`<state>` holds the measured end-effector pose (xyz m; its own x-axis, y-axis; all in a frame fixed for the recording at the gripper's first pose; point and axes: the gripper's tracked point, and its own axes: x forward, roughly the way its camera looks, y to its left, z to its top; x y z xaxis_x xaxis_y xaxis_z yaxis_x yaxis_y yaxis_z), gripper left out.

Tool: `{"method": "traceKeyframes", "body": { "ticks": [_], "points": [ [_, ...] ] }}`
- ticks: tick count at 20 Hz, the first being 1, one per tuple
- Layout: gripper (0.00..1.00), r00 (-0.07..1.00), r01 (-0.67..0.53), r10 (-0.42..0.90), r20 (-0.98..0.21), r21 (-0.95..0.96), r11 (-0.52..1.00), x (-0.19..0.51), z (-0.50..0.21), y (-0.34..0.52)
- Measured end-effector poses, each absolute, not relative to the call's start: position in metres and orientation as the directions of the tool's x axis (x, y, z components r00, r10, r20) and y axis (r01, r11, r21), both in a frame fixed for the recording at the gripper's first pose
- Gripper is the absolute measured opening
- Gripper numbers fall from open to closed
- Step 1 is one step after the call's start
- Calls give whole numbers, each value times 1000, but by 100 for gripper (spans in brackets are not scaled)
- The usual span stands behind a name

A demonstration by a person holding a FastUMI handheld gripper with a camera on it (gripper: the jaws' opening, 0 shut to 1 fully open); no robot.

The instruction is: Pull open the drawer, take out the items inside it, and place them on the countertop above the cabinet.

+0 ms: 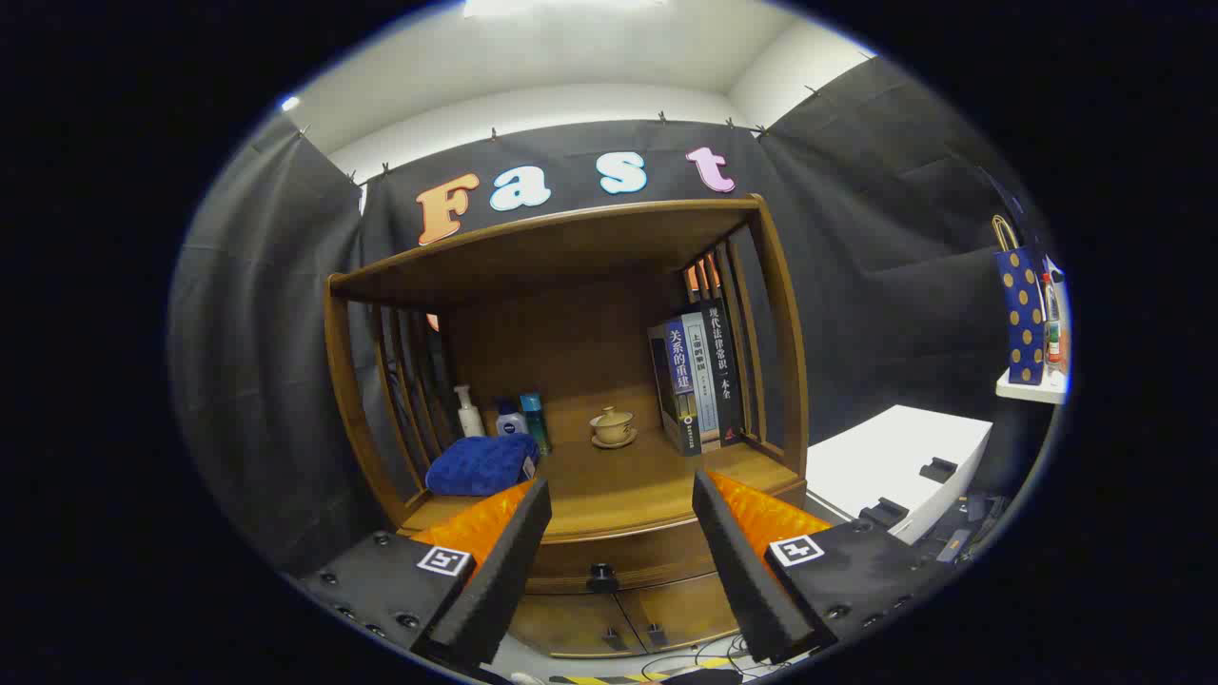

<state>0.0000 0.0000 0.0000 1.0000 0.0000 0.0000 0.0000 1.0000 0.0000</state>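
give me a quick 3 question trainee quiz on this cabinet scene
1. True or false: the drawer is already pulled open.
2. What lies between the tongs? A) the drawer knob B) the blue towel C) the books
3. Fill in: the lidded cup stands on a ____.

Key: 1 false, it is shut. 2 A; the tongs are open, holding nothing. 3 saucer.
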Motion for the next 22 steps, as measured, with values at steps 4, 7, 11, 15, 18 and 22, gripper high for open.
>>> {"method": "traceKeyframes", "body": {
  "ticks": [4, 7, 11, 15, 18, 22],
  "points": [
    [98, 999, -32, 32, 13, 7, 999, -4, 1, 15],
    [98, 998, -50, 51, 41, -26, 998, -6, 16, 19],
    [98, 995, -86, 90, 46, -83, 993, -1, 23, 24],
    [98, 983, -182, 185, -1, -188, 965, -7, 17, 36],
    [98, 981, -187, 195, 16, -209, 960, -17, 18, 26],
    [98, 980, -198, 200, 8, -122, 973, -6, 5, 20]
  ]
}}
